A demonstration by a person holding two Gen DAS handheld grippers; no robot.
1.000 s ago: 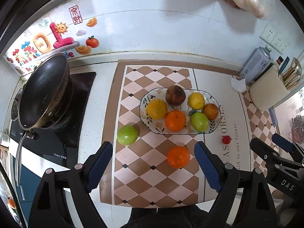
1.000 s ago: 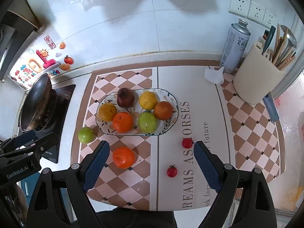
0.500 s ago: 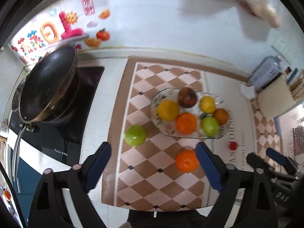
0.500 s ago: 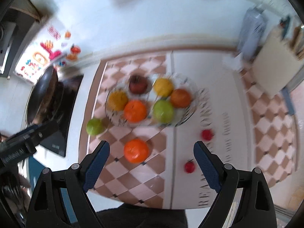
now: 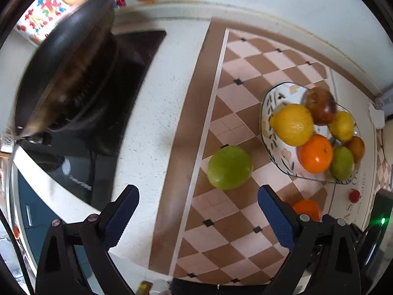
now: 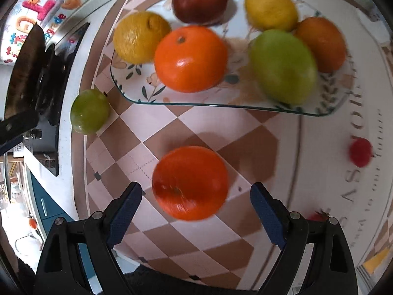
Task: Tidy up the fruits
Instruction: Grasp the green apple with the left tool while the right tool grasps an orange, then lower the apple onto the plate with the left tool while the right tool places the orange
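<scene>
A floral glass plate (image 5: 272, 147) (image 6: 132, 95) holds several fruits: oranges, lemons, a green one and a dark red one. A loose green fruit (image 5: 229, 167) (image 6: 89, 111) lies on the checked mat left of the plate. My left gripper (image 5: 197, 211) is open, just short of this green fruit. A loose orange (image 6: 190, 183) (image 5: 307, 209) lies in front of the plate. My right gripper (image 6: 196, 209) is open, with the orange just ahead between the fingertips. Two small red fruits (image 6: 359, 152) (image 5: 354, 196) lie on the mat to the right.
A black wok (image 5: 66, 73) sits on a dark cooktop (image 5: 81, 172) at the left. The tiled wall with colourful stickers (image 6: 41, 7) runs behind the counter. The counter's front edge is close below both grippers.
Both grippers have dropped lower and closer to the mat. The left one moved toward the loose green fruit, the right one toward the loose orange. Both stayed open.
</scene>
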